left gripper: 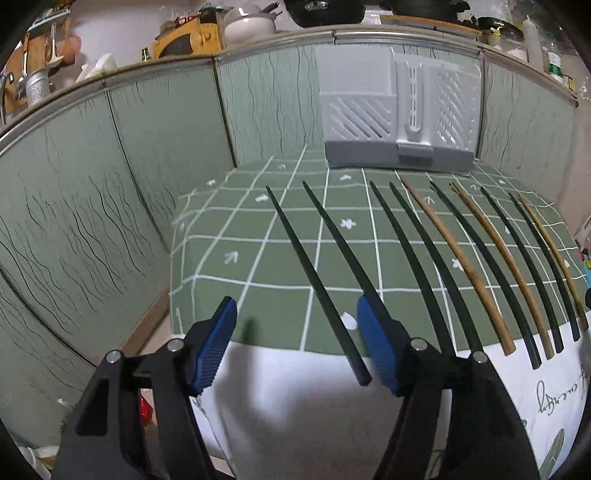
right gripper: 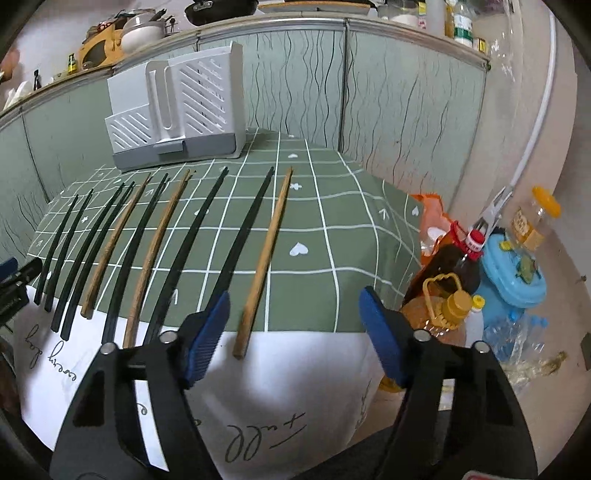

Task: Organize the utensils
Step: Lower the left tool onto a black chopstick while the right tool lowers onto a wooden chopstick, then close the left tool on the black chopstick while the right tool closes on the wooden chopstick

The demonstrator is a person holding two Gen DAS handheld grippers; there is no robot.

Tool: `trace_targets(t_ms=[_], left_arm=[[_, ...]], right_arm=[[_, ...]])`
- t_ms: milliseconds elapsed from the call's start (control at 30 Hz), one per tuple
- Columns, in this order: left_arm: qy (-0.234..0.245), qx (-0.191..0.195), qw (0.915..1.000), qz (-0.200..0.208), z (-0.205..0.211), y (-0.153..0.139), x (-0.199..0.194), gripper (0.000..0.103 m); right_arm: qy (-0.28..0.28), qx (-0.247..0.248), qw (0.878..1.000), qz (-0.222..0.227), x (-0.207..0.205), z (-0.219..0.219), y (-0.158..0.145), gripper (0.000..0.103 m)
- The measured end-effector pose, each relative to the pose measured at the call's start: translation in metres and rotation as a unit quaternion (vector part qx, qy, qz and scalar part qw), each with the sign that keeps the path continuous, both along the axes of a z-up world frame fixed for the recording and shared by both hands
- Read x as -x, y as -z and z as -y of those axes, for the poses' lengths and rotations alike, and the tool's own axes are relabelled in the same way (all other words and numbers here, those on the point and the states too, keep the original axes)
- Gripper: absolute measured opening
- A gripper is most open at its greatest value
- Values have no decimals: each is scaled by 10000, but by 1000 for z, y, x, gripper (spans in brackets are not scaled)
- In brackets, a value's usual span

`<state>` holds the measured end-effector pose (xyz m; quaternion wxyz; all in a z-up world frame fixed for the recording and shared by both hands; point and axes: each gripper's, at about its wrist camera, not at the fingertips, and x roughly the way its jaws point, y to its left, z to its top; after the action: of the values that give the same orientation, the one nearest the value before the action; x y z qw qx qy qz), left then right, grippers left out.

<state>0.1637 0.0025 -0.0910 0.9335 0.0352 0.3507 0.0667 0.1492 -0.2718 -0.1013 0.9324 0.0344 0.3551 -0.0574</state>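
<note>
While both tongs (left gripper: pixel 297 345) (right gripper: pixel 293 336) gape, slim black chopsticks (left gripper: pixel 317 284), ribbed blue pads (right gripper: pixel 207 338)

Chopsticks (right gripper: pixel 155 251) lie side by side across the desk (right gripper: pixel 332 236) in front of the white utensil holder (right gripper: pixel 177 110), narrow gaps between most. Right of the holder the desk lies bare to its edge, where bottles (right gripper: pixel 450 295) crowd. Green panels (left gripper: pixel 110 184) wall in the holder's left and back.

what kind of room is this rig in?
Probably a home kitchen: pots and pans on the ledge, cooking oil bottles beside the table, and chopsticks laid out before a white utensil holder.
</note>
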Motion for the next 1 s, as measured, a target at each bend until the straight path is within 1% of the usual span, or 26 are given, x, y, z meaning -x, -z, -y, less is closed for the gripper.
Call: trace_targets(t_ms=[67, 167, 267, 333, 367, 433, 467, 533, 600, 633, 667, 700, 900, 1000], left_arm=[[16, 31, 10000, -52, 2, 4, -1, 65], [42, 16, 10000, -88, 6, 8, -2, 61], [60, 0, 9999, -118, 10, 12, -2, 53], [51, -54, 9999, -67, 13, 13, -1, 47], [53, -95, 9999, -52, 15, 13, -1, 42], [47, -142, 9999, -32, 19, 14, 0, 34], [48, -158, 9999, -25, 20, 14, 0, 30], [13, -168, 9999, -9, 22, 14, 1, 25], [-61, -156, 9999, -14, 21, 14, 1, 13], [-125, -122, 9998, -17, 18, 15, 1, 12], [-148, -64, 9999, -16, 16, 14, 1, 9], [-155, 7, 9999, -18, 13, 14, 1, 8], [-149, 174, 9997, -77, 2, 9, -2, 8], [-181, 254, 9995, -28, -8, 0, 2, 8]], right_arm=[[-38, 2, 10000, -23, 0, -2, 2, 60], [-115, -8, 9999, -57, -2, -5, 5, 54], [-160, 36, 9997, -207, -7, -10, 11, 44], [-121, 163, 9997, -166, -7, -14, 12, 43], [-84, 244, 9996, -138, -7, -17, 13, 43], [9, 339, 9994, -94, -7, -19, 13, 32], [67, 392, 9992, -77, -7, -20, 13, 29], [90, 360, 9993, -78, -7, -19, 14, 14], [98, 312, 9994, -70, -7, -17, 14, 9], [114, 317, 9994, -64, -7, -17, 14, 6], [117, 297, 9995, -57, -7, -16, 15, 6], [121, 260, 9996, -43, -6, -15, 15, 6], [186, -5, 9998, 36, -3, -7, 10, 6], [111, 29, 9999, 114, 2, -7, 1, 6]])
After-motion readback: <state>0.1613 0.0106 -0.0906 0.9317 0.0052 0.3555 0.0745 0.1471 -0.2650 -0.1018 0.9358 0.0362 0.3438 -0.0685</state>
